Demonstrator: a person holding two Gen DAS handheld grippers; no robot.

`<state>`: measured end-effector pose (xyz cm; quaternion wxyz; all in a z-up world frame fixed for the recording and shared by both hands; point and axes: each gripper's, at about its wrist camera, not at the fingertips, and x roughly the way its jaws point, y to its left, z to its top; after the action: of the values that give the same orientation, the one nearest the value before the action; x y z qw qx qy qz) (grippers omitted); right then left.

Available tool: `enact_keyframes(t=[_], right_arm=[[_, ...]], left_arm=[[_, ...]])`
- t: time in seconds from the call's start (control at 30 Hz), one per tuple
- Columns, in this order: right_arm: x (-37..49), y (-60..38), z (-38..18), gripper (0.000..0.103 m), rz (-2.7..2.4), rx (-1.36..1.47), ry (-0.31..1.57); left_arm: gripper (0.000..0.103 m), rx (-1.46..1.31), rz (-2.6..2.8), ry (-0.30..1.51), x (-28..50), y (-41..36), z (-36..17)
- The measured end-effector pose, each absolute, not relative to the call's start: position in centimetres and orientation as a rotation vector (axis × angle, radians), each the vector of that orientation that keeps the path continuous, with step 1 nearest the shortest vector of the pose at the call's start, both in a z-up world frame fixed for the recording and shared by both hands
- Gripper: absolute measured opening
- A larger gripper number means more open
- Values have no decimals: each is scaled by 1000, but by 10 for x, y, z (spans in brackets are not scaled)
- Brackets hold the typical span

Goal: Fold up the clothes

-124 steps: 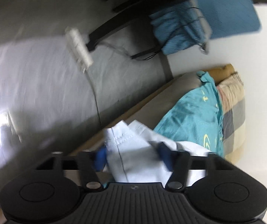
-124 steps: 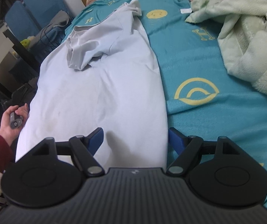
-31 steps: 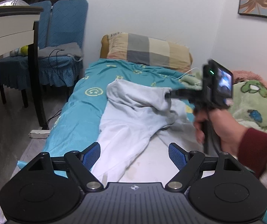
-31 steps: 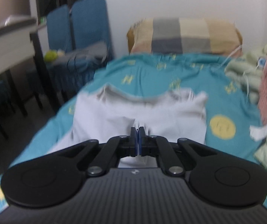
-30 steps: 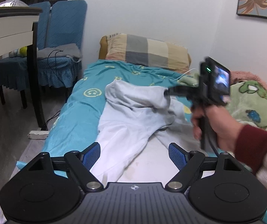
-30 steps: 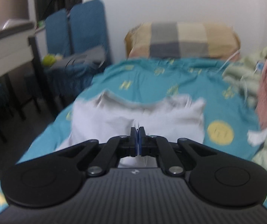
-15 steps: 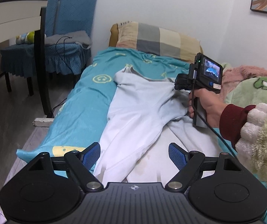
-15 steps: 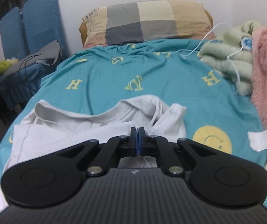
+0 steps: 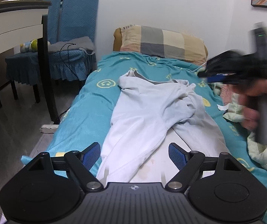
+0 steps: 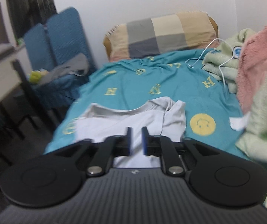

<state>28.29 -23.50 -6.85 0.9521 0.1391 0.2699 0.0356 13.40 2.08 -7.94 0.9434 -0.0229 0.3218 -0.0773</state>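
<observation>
In the left wrist view we see our left gripper [image 9: 134,154] at the bottom of the frame with its jaws spread wide and nothing between them, hanging above the near end of a white T-shirt [image 9: 142,115]. The shirt lies lengthwise down the middle of the frame on a teal bedsheet [image 9: 88,108] printed with yellow smiley faces and letters, its grey collar toward the top of the frame and one side folded over the body in a rumpled diagonal flap. At the right edge of that view our right hand [image 9: 258,108] shows motion-blurred around the handle of the right gripper [image 9: 213,74], which sits apart from the cloth above the shirt's upper right corner. In the right wrist view the right gripper [image 10: 135,140] has its jaws parted by a narrow gap that holds nothing, with the shirt's collar end [image 10: 133,115] visible just beyond and beneath them. A checked pillow [image 9: 161,43] rests against the wall at the upper centre, blue chairs [image 9: 70,37] stand at the upper left beside a white table [image 9: 14,31], and green and pink fleece blankets [image 10: 252,59] are heaped along the right side of the bed, with a white cable [image 10: 221,63] trailing over them.
</observation>
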Motion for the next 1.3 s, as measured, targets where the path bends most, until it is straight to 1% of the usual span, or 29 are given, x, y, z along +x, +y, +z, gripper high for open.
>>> enact_keyframes(t=[0.03,0.07,0.23,0.37,0.47,0.63,0.77,0.87,1.0,1.1,1.2,1.3], right_arm=[[262,-235,-60,62,87,300,533],[241,-235,-52,67,101,303,525],[143,-234,-24,66,141,269,497],[82,-238,-27,66,111,258,516],[48,-243,-42,66,95,271,518],[40,-252,-66,66,91,326,546],[49,-257,-69,66,109,367,532],[54,-260,-74,66,130,400,534],[62,-263,-80,66,141,421,559],[66,-264,-82,66,149,436,566],[69,-264,-84,66,153,445,583],[73,-263,-86,66,155,450,601]], left_arm=[[82,-49,-160,653,132,20,-78],[82,-50,-163,650,130,20,-76],[82,-18,-165,616,112,16,-67],[83,0,-176,593,103,14,-59],[83,-3,-177,594,101,14,-57],[83,-26,-191,639,100,17,-60],[83,-26,-230,691,105,33,-57],[83,-26,-269,752,115,62,-48],[83,-104,-336,834,130,123,-45],[83,-124,-387,896,134,172,-62],[82,-145,-441,984,131,212,-95],[78,-201,-500,1050,123,235,-122]])
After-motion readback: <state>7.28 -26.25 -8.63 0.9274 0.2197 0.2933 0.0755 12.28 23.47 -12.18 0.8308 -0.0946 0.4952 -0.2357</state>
